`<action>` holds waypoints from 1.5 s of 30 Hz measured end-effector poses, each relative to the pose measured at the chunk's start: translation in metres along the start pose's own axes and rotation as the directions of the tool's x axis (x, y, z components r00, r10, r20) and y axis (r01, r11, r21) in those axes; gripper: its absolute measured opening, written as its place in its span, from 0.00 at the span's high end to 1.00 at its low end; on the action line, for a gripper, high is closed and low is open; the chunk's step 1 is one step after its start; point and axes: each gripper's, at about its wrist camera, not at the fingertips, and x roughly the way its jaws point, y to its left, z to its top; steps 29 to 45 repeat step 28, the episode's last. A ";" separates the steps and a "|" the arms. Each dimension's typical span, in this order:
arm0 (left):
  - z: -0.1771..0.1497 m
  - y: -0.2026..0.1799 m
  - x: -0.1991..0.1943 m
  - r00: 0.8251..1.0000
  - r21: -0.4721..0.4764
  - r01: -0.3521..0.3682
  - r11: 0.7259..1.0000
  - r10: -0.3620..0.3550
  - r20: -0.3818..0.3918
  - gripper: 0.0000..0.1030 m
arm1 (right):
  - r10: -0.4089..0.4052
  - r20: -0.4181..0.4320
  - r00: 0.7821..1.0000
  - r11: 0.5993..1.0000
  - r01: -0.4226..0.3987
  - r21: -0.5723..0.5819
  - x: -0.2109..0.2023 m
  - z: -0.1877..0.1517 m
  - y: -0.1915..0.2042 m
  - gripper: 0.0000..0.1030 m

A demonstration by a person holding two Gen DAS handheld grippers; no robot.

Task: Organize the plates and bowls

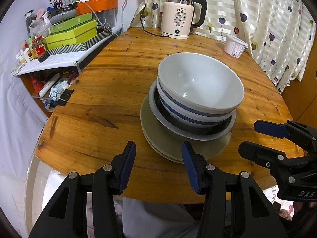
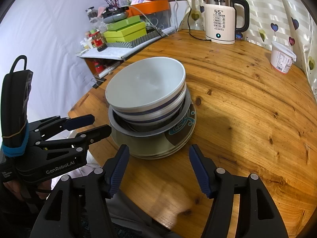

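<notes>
One stack of dishes stands on the round wooden table (image 1: 111,91). A white bowl (image 1: 200,81) (image 2: 144,85) sits on top, nested in blue-striped bowls (image 1: 186,111) (image 2: 150,115). Under them is a grey-rimmed dish (image 1: 158,111) (image 2: 138,133), then several plates (image 1: 158,136) (image 2: 158,146), the upper one with a blue pattern. My left gripper (image 1: 158,148) (image 2: 101,123) is open at the stack's near left side, holding nothing. My right gripper (image 2: 158,150) (image 1: 248,136) is open just in front of the plates' near right edge, also holding nothing.
A white electric kettle (image 1: 178,19) (image 2: 220,25) with its cord stands at the table's far edge, and a white lidded tub (image 1: 234,46) (image 2: 282,59) is at the far right. A cluttered side shelf with green boxes (image 1: 73,33) adjoins the left. A heart-patterned curtain (image 1: 267,29) hangs behind.
</notes>
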 end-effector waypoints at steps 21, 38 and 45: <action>-0.004 0.002 0.001 1.000 -0.002 -0.002 1.000 0.002 -0.003 0.52 | 0.001 0.002 1.000 1.000 -0.001 0.001 -0.001 0.001 0.001 0.38; -0.008 0.004 -0.001 1.000 -0.004 -0.008 1.000 0.008 0.001 0.52 | 0.002 0.002 1.000 1.000 -0.002 0.001 -0.001 0.000 0.001 0.38; -0.008 0.004 -0.001 1.000 -0.004 -0.008 1.000 0.008 0.001 0.52 | 0.002 0.002 1.000 1.000 -0.002 0.001 -0.001 0.000 0.001 0.38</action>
